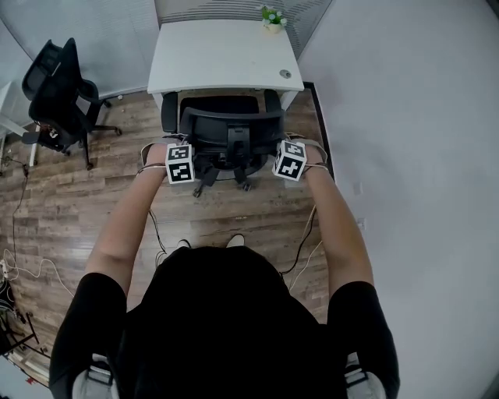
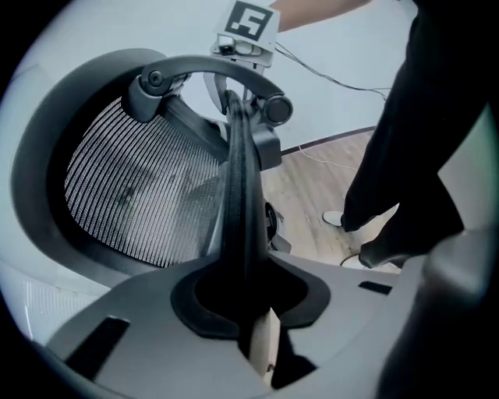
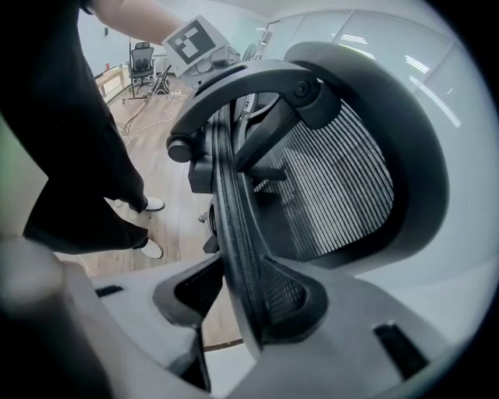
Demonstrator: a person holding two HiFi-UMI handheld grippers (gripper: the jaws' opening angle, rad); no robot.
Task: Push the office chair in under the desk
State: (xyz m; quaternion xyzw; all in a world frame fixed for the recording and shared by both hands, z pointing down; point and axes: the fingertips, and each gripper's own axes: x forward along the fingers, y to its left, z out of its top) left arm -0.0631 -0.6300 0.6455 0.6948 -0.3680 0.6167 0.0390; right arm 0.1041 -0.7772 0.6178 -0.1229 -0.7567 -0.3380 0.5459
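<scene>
White desk [image 1: 222, 58] against the wall, office chair [image 1: 230, 136] square in front of it. I judge the push partway done. The front of the seat is tucked beneath the desk's near edge, while the backrest [image 1: 231, 115] and the wheeled base stand out over the wood floor [image 1: 78, 210]. What is left, as I read it, is to roll the chair forward until the backrest comes up close to the desk edge.

I hold the backrest by its two sides. The left gripper [image 2: 248, 300] is clamped narrowly on the black rim, which runs straight up between its jaws. The right gripper [image 3: 248, 300] pinches the opposite rim with its jaws set much wider, the frame lying against both pads.

A second black chair [image 1: 58, 90] stands well apart at the left, and a small potted plant [image 1: 272, 19] sits at the desk's far edge.

No brand, label or legible writing shows anywhere; the only print is the black-and-white square markers on the grippers' cubes.
</scene>
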